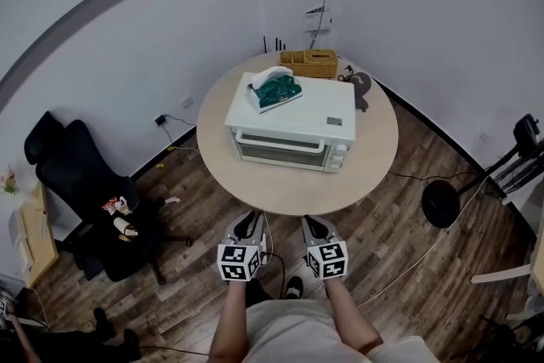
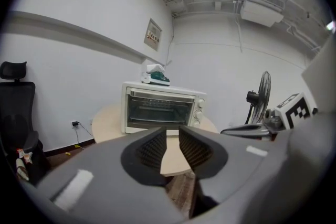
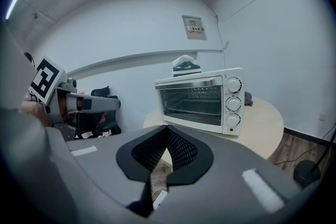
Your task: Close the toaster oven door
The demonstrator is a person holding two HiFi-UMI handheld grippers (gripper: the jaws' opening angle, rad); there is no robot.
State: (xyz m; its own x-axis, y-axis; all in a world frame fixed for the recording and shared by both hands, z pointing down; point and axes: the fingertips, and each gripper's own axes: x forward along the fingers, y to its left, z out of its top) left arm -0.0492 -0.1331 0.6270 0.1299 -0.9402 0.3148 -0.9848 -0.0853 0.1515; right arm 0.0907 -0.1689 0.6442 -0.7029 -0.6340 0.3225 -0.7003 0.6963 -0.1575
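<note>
A white oven (image 1: pixel 289 127) is seen on a round table (image 1: pixel 297 198), its front turned toward the person. Its glass door (image 3: pixel 191 102) is shown upright and flush against the front, with the handle along the top edge. Three knobs (image 3: pixel 232 103) are stacked just right of the door. A green and white iron (image 1: pixel 276 89) is laid on top of the oven, toward its left rear corner. A wicker basket (image 1: pixel 310 62) is set behind the oven at the far table edge, and a small dark thing (image 1: pixel 361 87), not made out clearly, is placed behind the oven's right end.

The left gripper (image 1: pixel 249 224) is held in front of the oven, off the near table edge and well apart from the door. Its jaws are spread, and only table and floor are seen between them. The right gripper (image 1: pixel 316 227) is held just beside it, also well short of the oven and aimed at it. Its jaws are pressed together at the tips, with nothing pinched.

A black chair (image 1: pixel 76 183) is parked on the wood floor well to the left of the oven, and a fan (image 1: pixel 442 204) is stood well to its right.
</note>
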